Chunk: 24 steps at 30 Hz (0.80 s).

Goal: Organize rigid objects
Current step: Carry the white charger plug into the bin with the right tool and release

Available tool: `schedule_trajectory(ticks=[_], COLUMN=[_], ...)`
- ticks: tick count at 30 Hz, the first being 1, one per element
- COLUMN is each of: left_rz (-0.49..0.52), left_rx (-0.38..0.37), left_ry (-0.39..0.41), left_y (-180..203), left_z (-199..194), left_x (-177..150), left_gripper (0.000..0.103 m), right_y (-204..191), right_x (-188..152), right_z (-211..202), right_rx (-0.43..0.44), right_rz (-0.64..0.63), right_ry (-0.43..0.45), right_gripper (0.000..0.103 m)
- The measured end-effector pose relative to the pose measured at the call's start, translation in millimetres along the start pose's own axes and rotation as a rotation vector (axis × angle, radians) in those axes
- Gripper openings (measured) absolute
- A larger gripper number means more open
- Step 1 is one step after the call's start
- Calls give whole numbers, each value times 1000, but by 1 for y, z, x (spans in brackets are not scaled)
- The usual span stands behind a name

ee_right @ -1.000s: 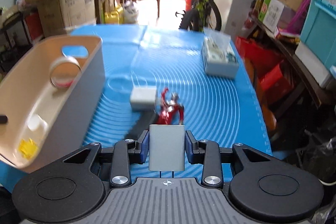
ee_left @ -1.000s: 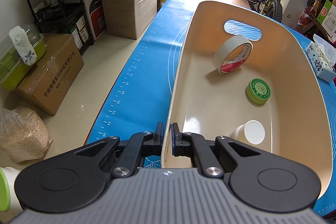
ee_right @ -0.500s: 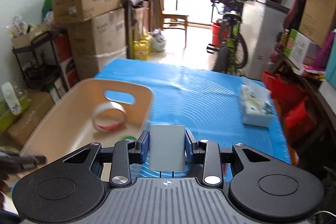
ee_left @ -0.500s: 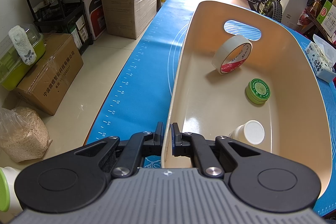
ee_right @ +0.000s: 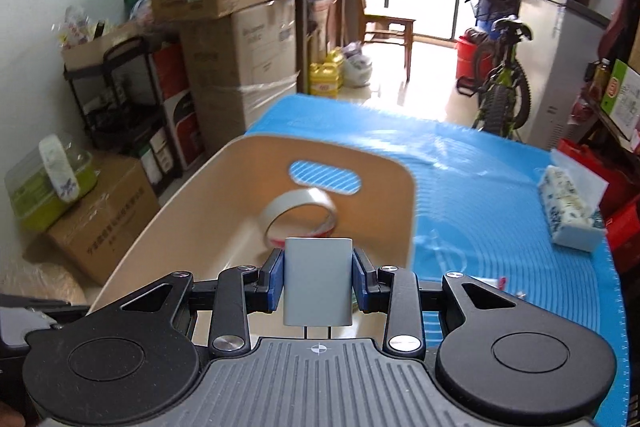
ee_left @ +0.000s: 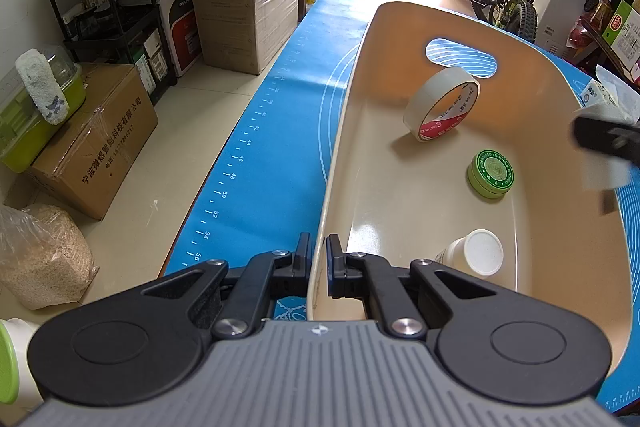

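Item: grey block (ee_right: 318,281), stiff, smooth-sided, probably light and a little slippery. I have it pinched across its flat sides in my right gripper (ee_right: 318,281), over the near end of the bin (ee_right: 404,219). My left gripper (ee_left: 318,263) is clamped on the bin's near wall, tape roll (ee_left: 442,103) beyond.

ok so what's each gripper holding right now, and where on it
Left gripper clamps the beige bin by its near rim. Right gripper holds a grey block by its two sides.
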<state>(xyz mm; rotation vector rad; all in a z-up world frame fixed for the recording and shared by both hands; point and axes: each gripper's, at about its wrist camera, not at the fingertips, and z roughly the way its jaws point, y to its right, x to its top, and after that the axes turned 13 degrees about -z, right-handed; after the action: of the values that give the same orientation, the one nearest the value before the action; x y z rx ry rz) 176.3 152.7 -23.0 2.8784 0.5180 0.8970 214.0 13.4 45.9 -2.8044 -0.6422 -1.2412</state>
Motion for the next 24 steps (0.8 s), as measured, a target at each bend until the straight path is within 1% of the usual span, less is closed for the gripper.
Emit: schedule_trajectory(ticks=[10,13,16,17,20,24], left_rz=[1,1,2,1,0,-1], left_rx=[-1,0,0,0,0,1], left_ry=[1,0,1,2,2,2], left_y=[2,2,2,2,2,2], left_z=[0,1,1,1,1,2], left_x=[-1,-1,-1,-1,-1,-1], left_gripper=[8,8,8,8,8,8], right_y=[-36,-40,-35,-33,-28,-17], right_x=[-21,-27,-27,-27,-26,-23], right_z=[40,46,46,46,39,23], right_rx=[31,31,43,46,53,54], right_rz=[-101,-118,-103,-98,-86,-76], right_ry=[-137,-159,-169,-172,-151,-111], right_gripper=[42,42,42,47,55,62])
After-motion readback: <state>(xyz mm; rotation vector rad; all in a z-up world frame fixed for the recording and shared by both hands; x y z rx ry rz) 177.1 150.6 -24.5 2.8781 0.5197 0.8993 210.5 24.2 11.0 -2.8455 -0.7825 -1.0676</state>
